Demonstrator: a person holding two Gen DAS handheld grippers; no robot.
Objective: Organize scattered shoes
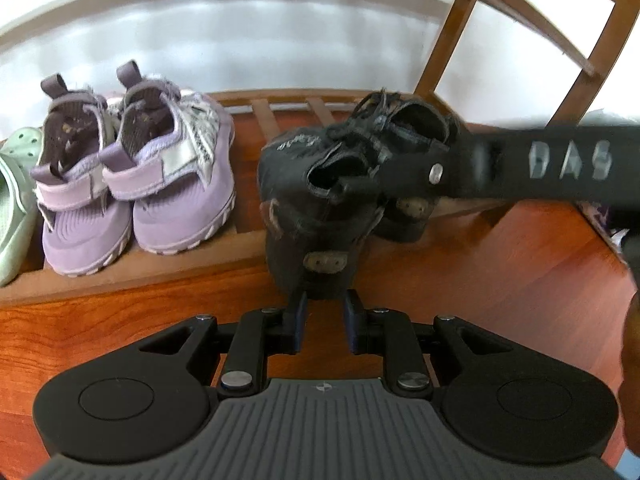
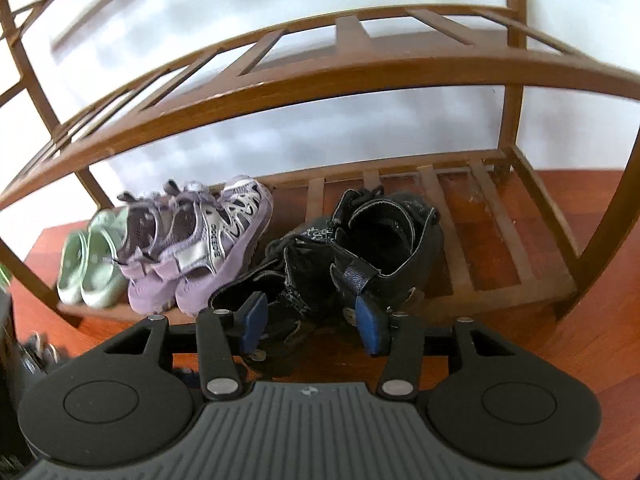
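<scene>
Wooden shoe rack (image 2: 496,240) ahead: left gripper (image 1: 326,304) clamps the black shoe's (image 1: 304,216) heel; right gripper (image 2: 312,316) stands apart — the shoe, overhanging the edge, could tip off.

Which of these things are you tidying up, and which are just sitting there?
Part of the job: black boots, wooden shoe rack.
Just sitting there: purple sandals, green clogs, both already on the rack's bottom shelf.
</scene>
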